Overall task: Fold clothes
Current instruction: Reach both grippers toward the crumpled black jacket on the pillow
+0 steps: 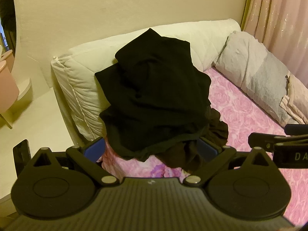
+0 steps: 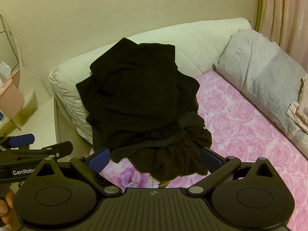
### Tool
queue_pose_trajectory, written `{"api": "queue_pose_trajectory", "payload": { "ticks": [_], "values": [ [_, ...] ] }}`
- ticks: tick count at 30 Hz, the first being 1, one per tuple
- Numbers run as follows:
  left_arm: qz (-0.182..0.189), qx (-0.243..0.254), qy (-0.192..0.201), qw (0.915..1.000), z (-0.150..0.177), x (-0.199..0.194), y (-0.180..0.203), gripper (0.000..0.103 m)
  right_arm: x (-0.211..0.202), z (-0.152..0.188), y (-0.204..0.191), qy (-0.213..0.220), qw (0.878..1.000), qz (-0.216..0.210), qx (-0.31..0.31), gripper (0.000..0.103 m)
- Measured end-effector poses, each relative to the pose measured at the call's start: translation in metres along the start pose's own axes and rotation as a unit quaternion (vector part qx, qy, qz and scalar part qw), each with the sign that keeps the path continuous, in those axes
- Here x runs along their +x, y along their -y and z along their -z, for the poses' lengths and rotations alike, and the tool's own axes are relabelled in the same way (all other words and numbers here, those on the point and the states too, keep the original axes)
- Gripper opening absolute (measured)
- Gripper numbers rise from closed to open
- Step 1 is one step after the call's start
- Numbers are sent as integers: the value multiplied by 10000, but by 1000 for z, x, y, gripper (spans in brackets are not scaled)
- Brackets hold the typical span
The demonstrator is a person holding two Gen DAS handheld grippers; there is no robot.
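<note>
**Dark clothes heaped on the bed, both grippers spread wide**

While the left gripper (image 1: 152, 150) hovers low over the pink rose-patterned bedsheet (image 1: 240, 119), its left wrist view shows the two blue-padded fingers (image 1: 95, 150) spread wide with nothing clamped between them. A heap of black clothes (image 1: 154, 96) lies just ahead, its upper part leaning against a white quilted cushion (image 1: 77, 84) along the cream wall (image 1: 115, 5). A brownish, ruffled garment (image 1: 217, 132) sticks out from under the heap's lower right edge and hangs over part of the right finger. A grey pillow (image 1: 256, 67) sits along the bed's right side, with a pale pink curtain (image 1: 279, 9) behind it. The right gripper (image 1: 277, 144) pokes in at the right edge.

From the right wrist view, the right gripper (image 2: 155, 158) also has its blue fingers (image 2: 209, 159) set wide apart, gripping nothing. The black clothes (image 2: 138, 96) are piled in the same spot on the bedsheet (image 2: 240, 119), propped on the white cushion (image 2: 65, 88), and the brownish garment (image 2: 182, 154) spills forward between the finger tips. The left gripper (image 2: 21, 140) shows at the left edge, beside the bed, and part of a hand (image 2: 7, 207) appears in the lower left corner. The grey pillow (image 2: 259, 67) lies to the right.
</note>
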State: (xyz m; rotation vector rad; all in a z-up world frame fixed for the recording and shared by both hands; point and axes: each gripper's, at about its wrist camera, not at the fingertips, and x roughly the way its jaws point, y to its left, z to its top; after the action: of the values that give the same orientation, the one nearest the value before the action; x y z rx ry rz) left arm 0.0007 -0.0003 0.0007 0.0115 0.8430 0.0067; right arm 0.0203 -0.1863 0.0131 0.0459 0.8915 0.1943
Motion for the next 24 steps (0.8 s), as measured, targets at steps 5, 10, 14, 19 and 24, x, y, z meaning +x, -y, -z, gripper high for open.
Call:
{"api": "queue_pose_trajectory", "payload": {
  "ticks": [5, 10, 14, 19, 24],
  "values": [
    [-19, 45, 5, 10000, -2, 1, 3, 99, 4, 1, -1, -5, 10000, -10, -3, 102],
    [23, 58, -35, 10000, 0, 7, 9, 99, 7, 2, -1, -10, 10000, -20, -7, 102],
    [51, 44, -88, 9999, -3, 6, 7, 99, 8, 4, 1, -33, 10000, -22, 2, 102],
    [-3, 115, -53, 9999, 1, 4, 10, 99, 8, 3, 4, -74, 10000, -21, 26, 102],
    [-26, 147, -53, 9999, 3, 3, 10, 99, 7, 5, 3, -89, 10000, -20, 32, 102]
  ]
}}
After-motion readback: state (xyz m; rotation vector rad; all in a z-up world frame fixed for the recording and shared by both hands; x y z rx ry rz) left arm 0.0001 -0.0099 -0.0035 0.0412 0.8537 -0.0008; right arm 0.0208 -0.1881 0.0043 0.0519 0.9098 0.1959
